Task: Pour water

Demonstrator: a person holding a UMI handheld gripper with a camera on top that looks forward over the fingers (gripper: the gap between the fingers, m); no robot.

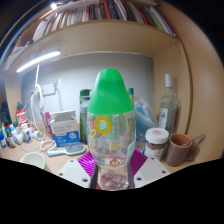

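- Your desk [60,158] is stretching out beyond the fingers, and it is holding lots of little things.
- A shelf of books [100,12] is sitting high above the desk, and a long light [38,60] is glowing under it.
- Your gripper [110,170] is holding the baby bottle [110,125] upright, right in the middle between its two fingers.
- Both purple pads [136,163] are pressing on the bottle's sides, so the claw is squeezing it tight.
- The bottle is showing a clear body with small pictures on it, and a big green cap [109,92] is sitting on top.
- You cannot tell how much water is sitting inside it.
- A brown mug [180,149] is lying tilted on the desk, off to the bottle's right.
- A jar with a white lid [157,141] is standing between the bottle and the mug.
- A white cup [33,159] is standing on the desk, off to the bottle's left.
- A small blue and white box [66,130] is standing behind that cup.
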